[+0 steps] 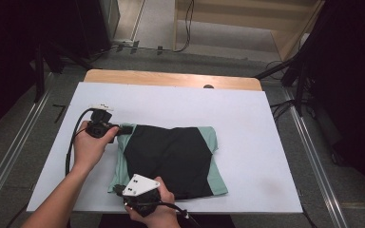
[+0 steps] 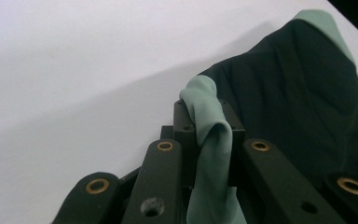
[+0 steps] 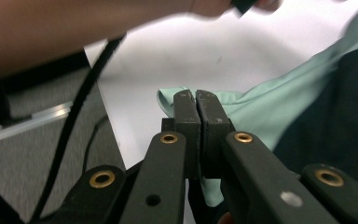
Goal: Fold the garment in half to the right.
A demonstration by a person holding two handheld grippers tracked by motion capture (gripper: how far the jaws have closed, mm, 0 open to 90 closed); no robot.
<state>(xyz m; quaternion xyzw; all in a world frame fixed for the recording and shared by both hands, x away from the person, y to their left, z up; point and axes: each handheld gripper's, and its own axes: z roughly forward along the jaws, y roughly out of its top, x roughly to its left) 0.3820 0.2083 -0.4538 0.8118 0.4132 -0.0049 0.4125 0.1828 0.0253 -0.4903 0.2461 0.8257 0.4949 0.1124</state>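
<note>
The left gripper [image 1: 126, 128] sits at the far left corner of the shirt [image 1: 171, 156], a black garment with mint-green side panels lying partly folded on the white table cover [image 1: 247, 118]. In the left gripper view its 2 jaws are clenched on a bunched roll of mint fabric [image 2: 209, 135], which rises between them and spills down toward the camera; the black body of the shirt stretches away ahead and to the right of those jaws.

Nearer the person, the right gripper [image 1: 119, 190] holds the near left corner of the same shirt. In the right gripper view [image 3: 196, 105] its jaws are pressed tight together with a thin mint edge [image 3: 168, 98] pinched between them, the green panel running off to the right of the jaws and the table edge falling away to their left.

With both left corners gripped, this looks like the start of a fold: the grasp is made and the lift has not begun. The next move likely calls for raising both corners together, keeping the edge between the 2 grippers taut, and carrying it across toward the right side so the layers land square.

No container is on the table; nothing here holds anything.
</note>
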